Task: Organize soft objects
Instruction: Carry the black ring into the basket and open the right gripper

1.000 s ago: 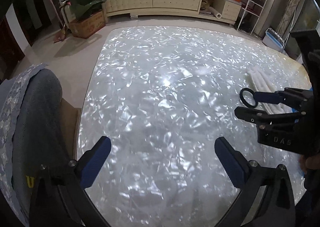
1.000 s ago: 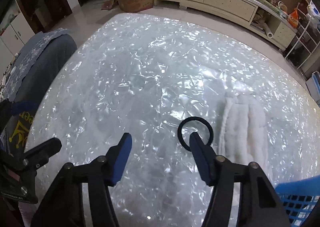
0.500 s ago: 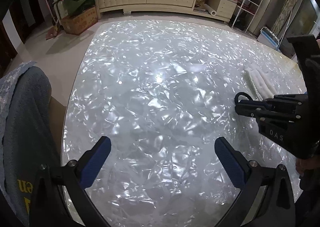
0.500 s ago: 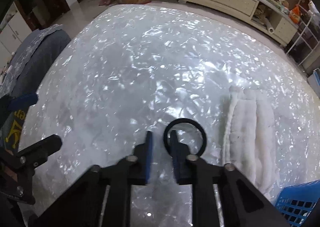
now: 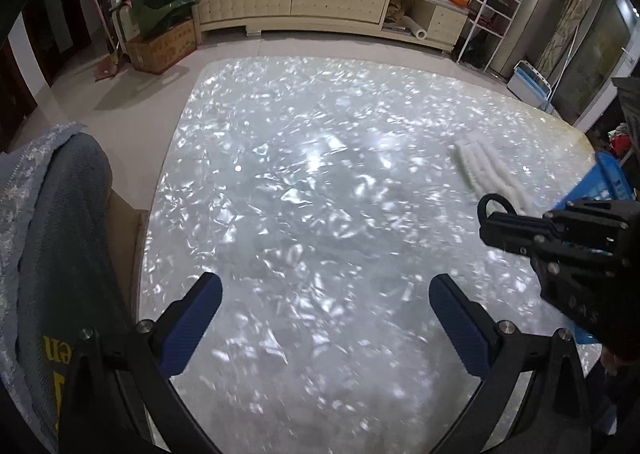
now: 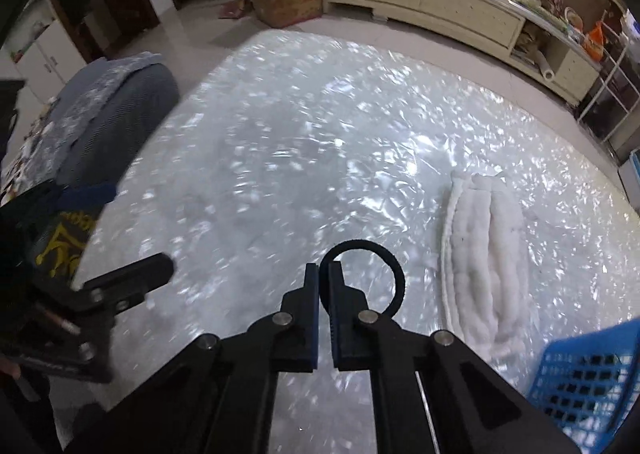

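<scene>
My right gripper (image 6: 324,274) is shut on a black hair tie (image 6: 394,270) and holds it lifted above the shiny white table (image 6: 280,158). The tie loops out to the right of the pinched jaws. In the left wrist view the right gripper (image 5: 490,220) shows at the right with the hair tie (image 5: 494,200) at its tip. A folded white fluffy cloth (image 6: 484,262) lies on the table right of the tie; it also shows in the left wrist view (image 5: 486,166). My left gripper (image 5: 326,294) is open and empty over the table's near side.
A blue plastic basket (image 6: 592,370) stands at the near right table edge, also seen in the left wrist view (image 5: 608,182). A grey cushioned chair back (image 5: 52,238) stands left of the table. A long cream cabinet (image 5: 332,10) with clutter runs along the far wall.
My right gripper closed on the black hair tie and lifted it off the table. The left gripper stayed open and drew back a little.
</scene>
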